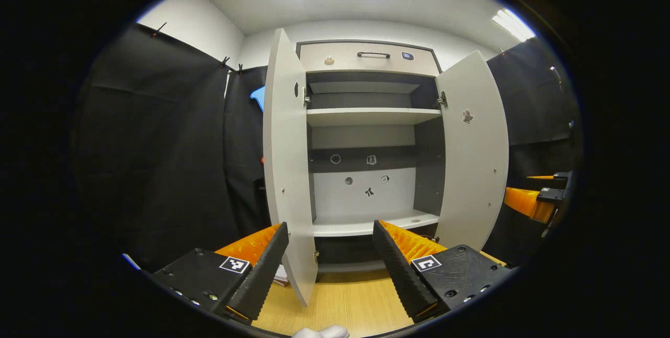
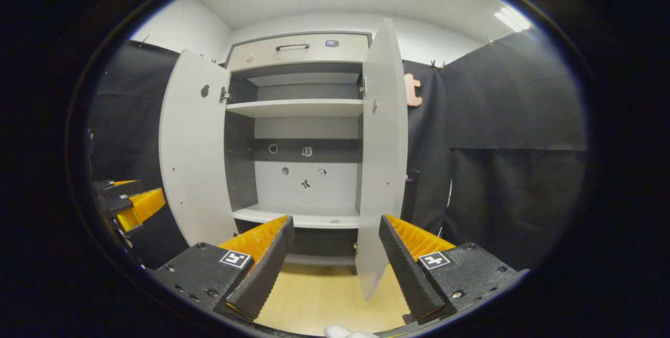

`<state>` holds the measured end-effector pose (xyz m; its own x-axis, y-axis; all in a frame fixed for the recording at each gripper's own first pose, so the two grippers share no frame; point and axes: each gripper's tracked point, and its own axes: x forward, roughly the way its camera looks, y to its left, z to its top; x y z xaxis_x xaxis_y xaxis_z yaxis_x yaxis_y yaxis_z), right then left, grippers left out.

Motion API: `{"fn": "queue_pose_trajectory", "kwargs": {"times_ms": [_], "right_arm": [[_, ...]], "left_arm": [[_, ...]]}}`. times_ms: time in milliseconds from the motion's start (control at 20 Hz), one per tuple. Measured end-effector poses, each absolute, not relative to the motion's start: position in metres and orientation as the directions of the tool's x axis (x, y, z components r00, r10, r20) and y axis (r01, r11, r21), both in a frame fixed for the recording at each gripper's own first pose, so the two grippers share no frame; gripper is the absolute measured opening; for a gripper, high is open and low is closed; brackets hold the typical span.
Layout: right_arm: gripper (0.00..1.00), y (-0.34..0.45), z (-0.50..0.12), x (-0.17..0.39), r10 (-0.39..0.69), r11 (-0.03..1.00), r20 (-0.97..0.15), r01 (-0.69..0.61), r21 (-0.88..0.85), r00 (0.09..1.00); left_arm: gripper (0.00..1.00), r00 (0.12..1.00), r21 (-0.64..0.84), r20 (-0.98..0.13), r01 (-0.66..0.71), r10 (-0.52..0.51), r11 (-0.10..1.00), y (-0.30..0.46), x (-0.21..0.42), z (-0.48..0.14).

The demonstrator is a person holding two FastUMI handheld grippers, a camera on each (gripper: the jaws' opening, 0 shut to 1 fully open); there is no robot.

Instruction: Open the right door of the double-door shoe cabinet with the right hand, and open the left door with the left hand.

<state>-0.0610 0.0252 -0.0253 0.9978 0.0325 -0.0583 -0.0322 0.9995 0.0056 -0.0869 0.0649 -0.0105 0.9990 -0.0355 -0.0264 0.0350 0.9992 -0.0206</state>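
No readable brand or writing anywhere; just small stickers, too tiny to make out, on the back panel (image 1: 366, 170) inside the shoe cabinet (image 1: 366, 118), on both doors, and on the drawer front (image 1: 366, 58) above, beside its dark handle (image 1: 373, 55). Square black-and-white marker tags on the gripper bodies, no words.

In the left gripper view: left gripper (image 1: 331, 259) with fingers spread wide apart, clamped on nothing. Left door (image 1: 285, 170) swung open, edge-on, its lower edge dropping down between the two fingers, nearer the left-hand one, not visibly touched. Right door (image 1: 473, 155) also open, angled outward, well beyond the fingers. Right gripper (image 1: 539, 196) at the far right edge, beyond the right door; finger spacing there impossible to judge.

In the right gripper view: right gripper (image 2: 335, 262) likewise spread apart and holding nothing. Right door (image 2: 382, 160) open and edge-on, its bottom corner hanging between the fingers, closer to the right-hand one. Left door (image 2: 191, 160) open wide on the far side, left gripper (image 2: 131, 204) peeking in beside it at the left edge.

Bare shelves (image 2: 296, 108) inside, pale wooden floor (image 2: 314, 296) in front of the cabinet.
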Motion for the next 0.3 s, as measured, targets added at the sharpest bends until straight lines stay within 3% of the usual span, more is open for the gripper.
{"fn": "queue_pose_trajectory", "kwargs": {"times_ms": [300], "right_arm": [[1.00,0.0284,-0.0239,-0.0611,0.035,0.999,-0.058,-0.035,0.001,0.998]], "left_arm": [[0.96,0.999,-0.023,-0.025,0.036,-0.037,0.999,0.0670,-0.0850,-0.0087]]}}
